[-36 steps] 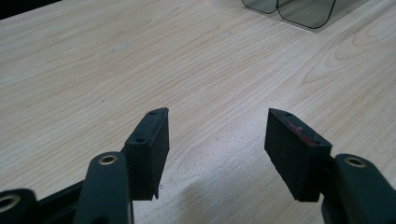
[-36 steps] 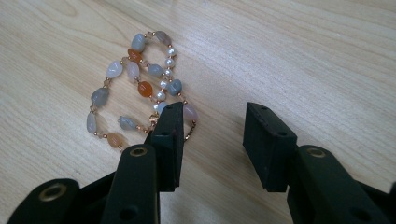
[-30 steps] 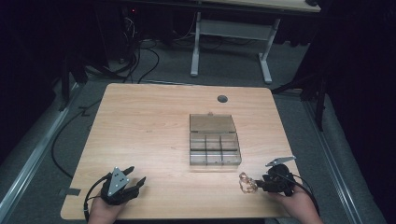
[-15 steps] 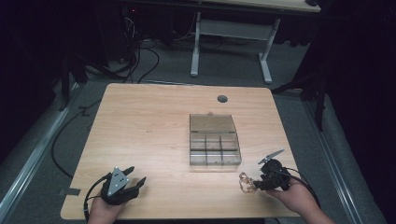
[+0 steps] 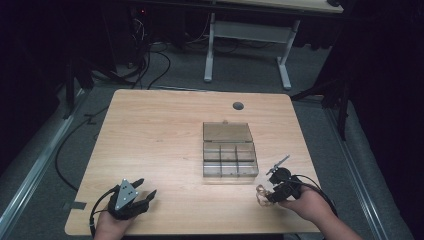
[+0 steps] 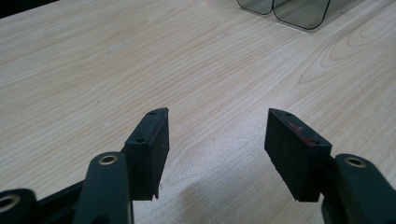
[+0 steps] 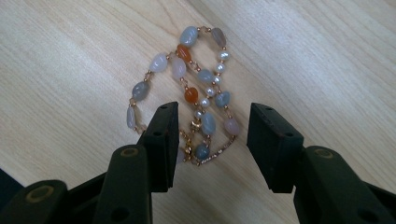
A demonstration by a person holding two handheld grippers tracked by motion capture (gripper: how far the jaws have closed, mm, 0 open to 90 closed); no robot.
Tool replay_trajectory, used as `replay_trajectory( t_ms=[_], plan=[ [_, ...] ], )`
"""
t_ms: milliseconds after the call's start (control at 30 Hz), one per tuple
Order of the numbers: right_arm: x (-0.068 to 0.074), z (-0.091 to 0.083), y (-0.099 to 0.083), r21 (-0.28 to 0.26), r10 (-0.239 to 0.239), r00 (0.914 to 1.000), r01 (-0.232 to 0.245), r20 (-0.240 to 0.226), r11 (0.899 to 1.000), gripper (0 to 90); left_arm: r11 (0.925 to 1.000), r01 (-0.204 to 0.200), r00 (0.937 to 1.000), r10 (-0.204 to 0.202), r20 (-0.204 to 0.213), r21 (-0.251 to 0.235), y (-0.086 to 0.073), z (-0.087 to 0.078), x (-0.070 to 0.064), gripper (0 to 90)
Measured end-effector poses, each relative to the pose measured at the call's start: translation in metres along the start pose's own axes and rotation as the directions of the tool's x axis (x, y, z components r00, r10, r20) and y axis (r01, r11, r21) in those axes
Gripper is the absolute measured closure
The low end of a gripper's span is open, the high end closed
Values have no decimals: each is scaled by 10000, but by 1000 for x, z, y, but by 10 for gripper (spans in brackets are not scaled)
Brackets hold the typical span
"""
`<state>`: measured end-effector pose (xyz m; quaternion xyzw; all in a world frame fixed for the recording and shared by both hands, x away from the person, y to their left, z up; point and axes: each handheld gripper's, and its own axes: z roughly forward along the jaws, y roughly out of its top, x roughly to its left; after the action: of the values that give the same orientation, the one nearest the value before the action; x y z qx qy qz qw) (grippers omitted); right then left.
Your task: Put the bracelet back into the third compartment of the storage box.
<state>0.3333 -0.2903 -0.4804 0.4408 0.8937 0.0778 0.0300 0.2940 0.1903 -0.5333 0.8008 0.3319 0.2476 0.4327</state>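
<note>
Right claw (image 7: pixel 212 128) is spread wide, jaws straddling the near end of a beaded bracelet of grey, white and orange stones on a thin gold chain (image 7: pixel 196 93), nothing gripped yet. The bracelet lies loosely folded on the light wooden desk (image 5: pixel 160 140) near its front right edge, just in front of the box. Looks light, floppy, beads smooth and slippery; the chain is probably delicate. Best hold: pinch across a clump of beads where the strands overlap, not the bare chain. Clear plastic compartment box with open lid (image 5: pixel 229 156) sits mid-desk; compartments look empty, though the high view is too coarse to be sure. Left claw (image 6: pixel 217 135) is also wide open, holding nothing, at the front left over bare wood.
</note>
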Motion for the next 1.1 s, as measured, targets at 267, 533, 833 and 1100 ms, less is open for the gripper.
replay_trajectory(
  t_ms=[267,533,833,1100],
  plan=[
    [6,9,10,516,-393,9989,380,255,9979,663,10000,-10,10000,10,20,7,0,0,0,407],
    [13,9,10,574,-934,9952,917,282,9941,796,10000,-35,10000,35,61,3,0,0,0,408],
    [4,4,11,688,-645,9979,651,-109,9955,803,10000,-25,10000,25,50,7,0,0,0,408],
    [1,-5,11,618,-614,9978,629,-257,9961,807,10000,-36,10000,36,9,13,0,0,-1,408]
  ],
)
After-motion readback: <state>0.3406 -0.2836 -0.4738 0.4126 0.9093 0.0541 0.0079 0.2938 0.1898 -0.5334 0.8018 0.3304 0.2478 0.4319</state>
